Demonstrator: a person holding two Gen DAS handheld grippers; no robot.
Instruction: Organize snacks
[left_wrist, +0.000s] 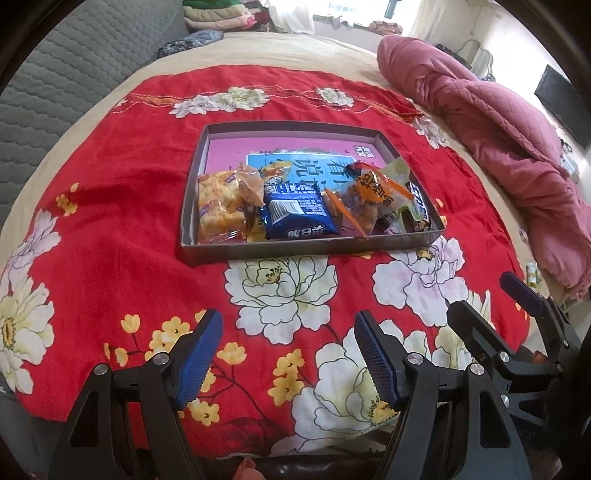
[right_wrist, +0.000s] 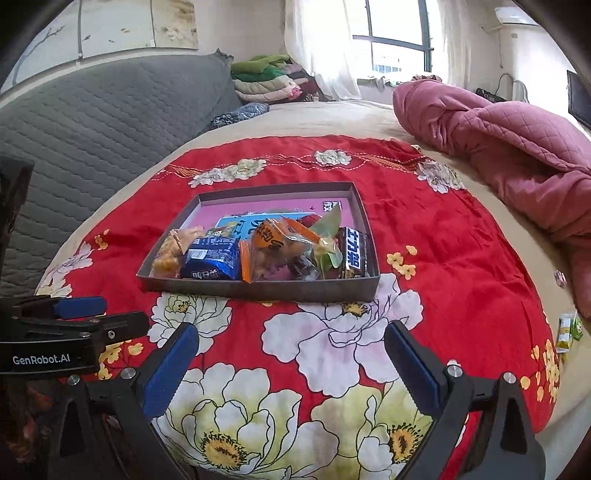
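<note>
The snacks lie packed along the near side of a shallow grey box (left_wrist: 291, 248) in the middle of a red flowered cloth (left_wrist: 110, 229) spread on a bed. From the left they are a yellow packet (left_wrist: 221, 206), a blue packet (left_wrist: 297, 218), a clear bag with orange print (left_wrist: 360, 206) and a dark bar (right_wrist: 354, 254) against the right wall. The far half of the box shows its pink printed bottom. Nearer than the box, the left gripper (left_wrist: 288, 354) and the right gripper (right_wrist: 291, 363) hang side by side over the cloth's white flowers, each with its blue pads well apart and nothing between them. A rumpled pink quilt (right_wrist: 498, 136) lies to the right, and a grey quilted headboard (right_wrist: 92, 118) is at the left.
</note>
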